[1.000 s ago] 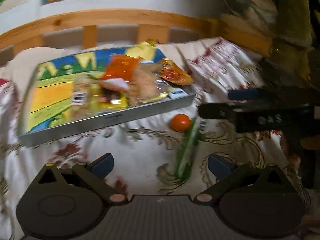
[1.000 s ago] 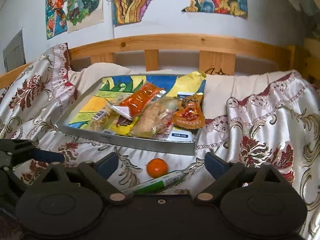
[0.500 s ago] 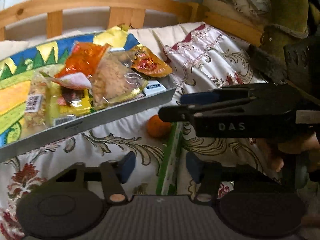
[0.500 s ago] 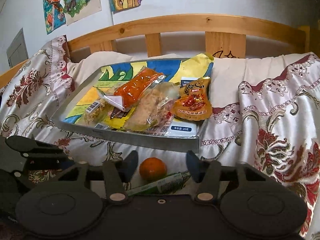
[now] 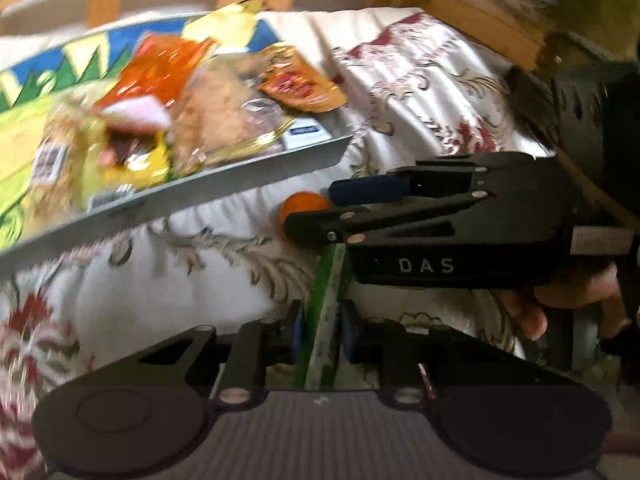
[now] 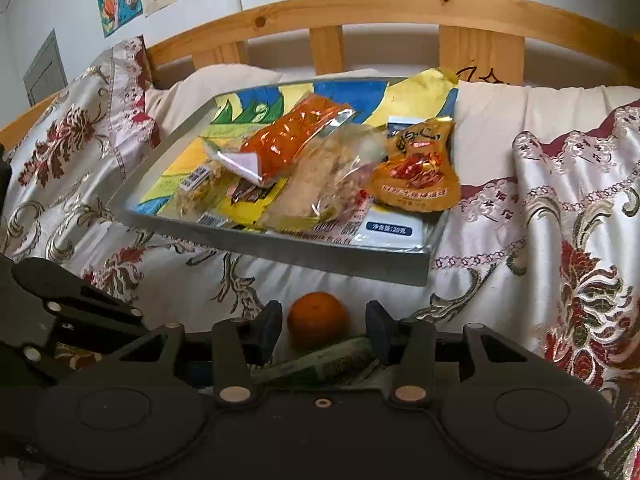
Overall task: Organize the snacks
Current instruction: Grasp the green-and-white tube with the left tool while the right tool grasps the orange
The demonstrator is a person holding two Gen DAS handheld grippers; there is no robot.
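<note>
Left gripper (image 5: 320, 334) fingers clamped on green stick pack (image 5: 326, 320), long axis pointing at tray (image 5: 224, 184). Right gripper (image 6: 322, 326) fingers flank orange (image 6: 318, 317) on bed, contact unclear; tray just beyond.

Long green-and-white wrapped snack stick (image 5: 326, 320) lying on the floral bedspread, apparently pinched between blue fingers (image 5: 298, 330); small round orange fruit (image 6: 317, 319) just beyond it; shallow grey tray (image 6: 280, 250) holding mixed snack packets (image 6: 316, 176).
</note>
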